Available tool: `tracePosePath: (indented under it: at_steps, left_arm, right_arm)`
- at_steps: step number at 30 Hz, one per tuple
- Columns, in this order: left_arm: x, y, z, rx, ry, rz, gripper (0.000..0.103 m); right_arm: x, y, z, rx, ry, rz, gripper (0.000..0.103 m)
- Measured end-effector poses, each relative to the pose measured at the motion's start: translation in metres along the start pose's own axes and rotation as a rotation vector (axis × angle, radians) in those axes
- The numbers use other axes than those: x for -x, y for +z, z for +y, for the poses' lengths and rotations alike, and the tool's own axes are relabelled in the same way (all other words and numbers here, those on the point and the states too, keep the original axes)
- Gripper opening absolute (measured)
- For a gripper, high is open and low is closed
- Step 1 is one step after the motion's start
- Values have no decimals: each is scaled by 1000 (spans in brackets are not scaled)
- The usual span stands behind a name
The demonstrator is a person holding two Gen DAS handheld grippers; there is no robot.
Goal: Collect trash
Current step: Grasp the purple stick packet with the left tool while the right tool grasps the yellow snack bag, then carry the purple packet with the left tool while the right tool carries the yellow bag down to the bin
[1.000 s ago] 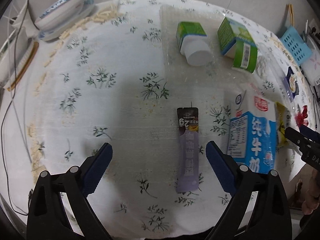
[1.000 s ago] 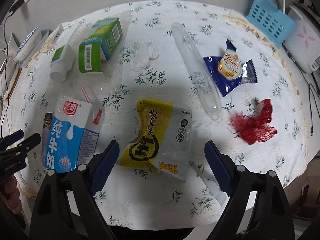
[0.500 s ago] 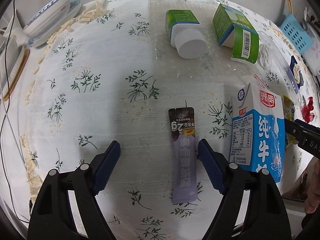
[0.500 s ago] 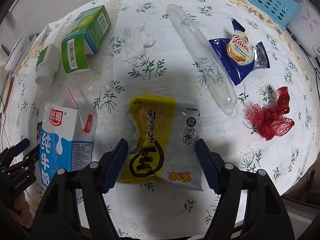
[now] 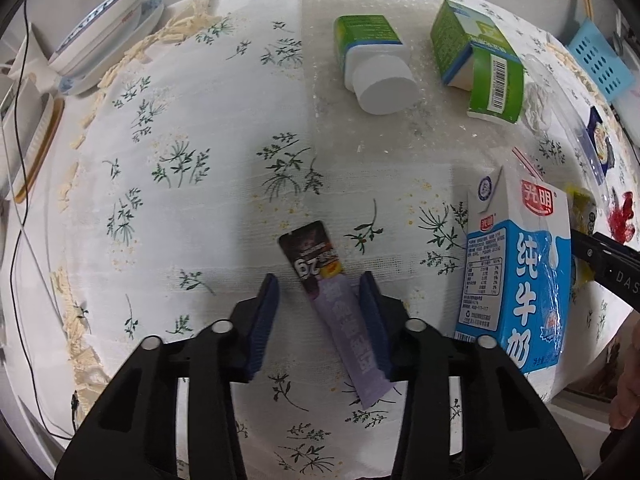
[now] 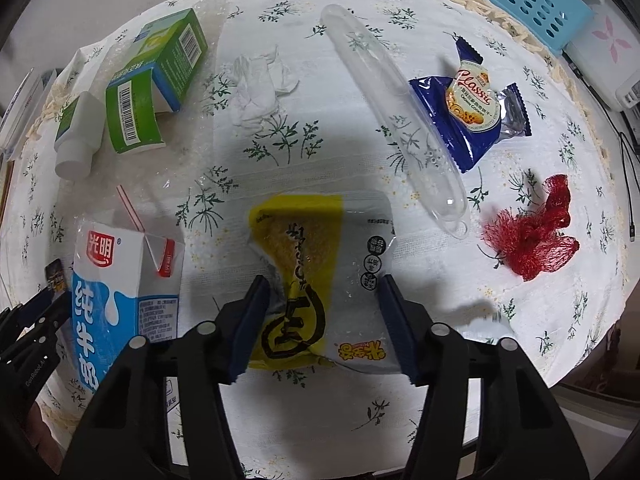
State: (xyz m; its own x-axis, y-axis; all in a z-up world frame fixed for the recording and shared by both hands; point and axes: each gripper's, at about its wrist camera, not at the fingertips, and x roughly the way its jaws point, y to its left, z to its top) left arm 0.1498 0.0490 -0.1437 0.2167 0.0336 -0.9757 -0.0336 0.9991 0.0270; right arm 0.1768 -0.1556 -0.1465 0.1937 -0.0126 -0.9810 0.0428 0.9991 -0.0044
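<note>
Left hand-held gripper [image 5: 318,320] closing astride purple sachet [image 5: 346,322], flat on counter [image 5: 168,208]; right pad seemingly touching, not pinching. Right hand-held gripper [image 6: 322,322] closing astride yellow wrapper [image 6: 308,276], not yet clamped.

My grippers' matt blue pads [image 5: 267,320] meet glossy film: a purple sachet [image 5: 340,312] and a yellow-and-clear wrapper [image 6: 316,280]. Woven cloth [image 5: 180,200] covers the table; the milk carton [image 5: 520,280] is coated card.

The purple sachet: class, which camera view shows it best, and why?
The left wrist view: the purple sachet lies nearly whole between the left gripper fingers. The right wrist view catches only its dark end at the left edge.
</note>
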Motion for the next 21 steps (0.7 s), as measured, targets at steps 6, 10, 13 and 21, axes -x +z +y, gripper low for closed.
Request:
tracePosePath:
  at_steps: [6, 10, 13, 21]
  left_arm:
    - [3, 7, 3, 0, 3, 14, 11]
    - [8, 6, 11, 11, -18, 6, 8]
    - [12, -2, 28, 20, -36, -8, 7]
    - [20, -11, 35, 33, -51, -30, 7]
  right_arm:
    - [-2, 7, -7, -20, -1, 8, 38]
    - [-1, 10, -11, -24, 8, 4, 35]
    - [4, 11, -15, -26, 17, -1, 29]
    - [11, 9, -13, 3, 15, -3, 11]
